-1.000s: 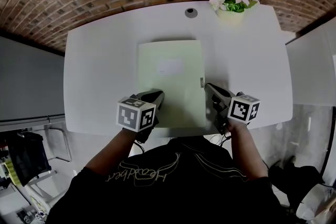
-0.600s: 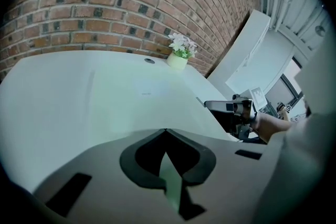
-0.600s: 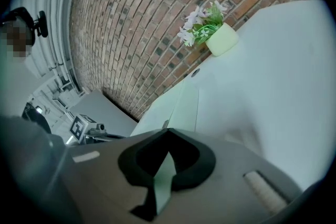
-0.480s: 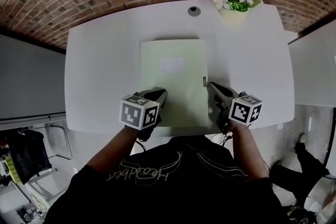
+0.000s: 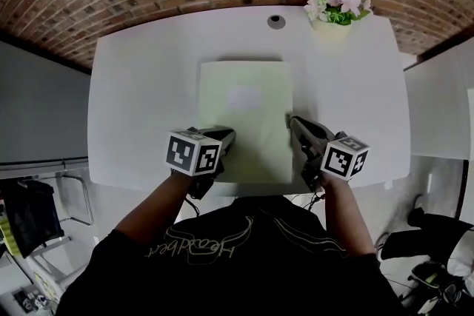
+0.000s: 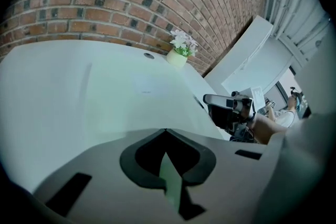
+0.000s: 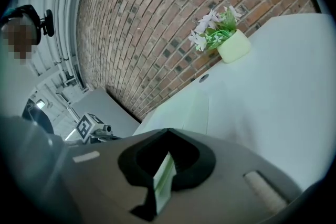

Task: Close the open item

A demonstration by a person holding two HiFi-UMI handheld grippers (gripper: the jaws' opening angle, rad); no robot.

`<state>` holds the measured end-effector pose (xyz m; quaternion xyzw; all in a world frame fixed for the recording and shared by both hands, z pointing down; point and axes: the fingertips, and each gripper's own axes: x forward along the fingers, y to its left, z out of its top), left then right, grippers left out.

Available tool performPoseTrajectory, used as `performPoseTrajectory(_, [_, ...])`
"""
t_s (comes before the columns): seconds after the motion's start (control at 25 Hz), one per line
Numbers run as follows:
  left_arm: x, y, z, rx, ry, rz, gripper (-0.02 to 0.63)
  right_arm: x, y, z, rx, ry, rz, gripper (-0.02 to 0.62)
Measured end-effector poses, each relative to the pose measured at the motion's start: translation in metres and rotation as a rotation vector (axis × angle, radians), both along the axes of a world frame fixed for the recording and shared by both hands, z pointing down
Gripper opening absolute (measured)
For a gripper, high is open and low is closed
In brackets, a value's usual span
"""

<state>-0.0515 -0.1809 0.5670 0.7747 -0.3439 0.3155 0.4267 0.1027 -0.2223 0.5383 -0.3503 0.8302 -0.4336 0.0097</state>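
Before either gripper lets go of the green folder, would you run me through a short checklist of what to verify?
1. Left gripper shut on the folder at its near left edge: ok.
2. Right gripper shut on the folder's right edge: ok.
3. Folder cover down, lying flat on the table: ok in the head view.
4. Small dark tab on the folder's right edge fastened: cannot tell.
5. Flower pot at the far edge, apart from the folder: ok.
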Motion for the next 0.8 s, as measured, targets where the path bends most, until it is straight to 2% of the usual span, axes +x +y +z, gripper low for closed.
performPoseTrajectory(0.12, [0.000, -0.001, 0.001, -0.023, 0.010, 0.000, 0.002, -0.007, 0.003, 0.005, -0.011, 0.034, -0.021, 0.003])
performPoseTrajectory(0.36, [0.004, -0.001, 0.003, -0.008, 0.003, 0.017, 0.002, -0.009, 0.006, 0.012, -0.029, 0.100, -0.010, 0.003])
performPoseTrajectory(0.64, [0.004, -0.001, 0.004, -0.002, 0.015, 0.027, 0.002, -0.010, 0.007, 0.019, 0.017, 0.245, -0.010, 0.003])
performPoseTrajectory(0.8, [0.007, -0.004, 0.006, -0.010, 0.048, 0.023, 0.002, -0.010, 0.007, 0.028, 0.036, 0.393, -0.019, 0.003])
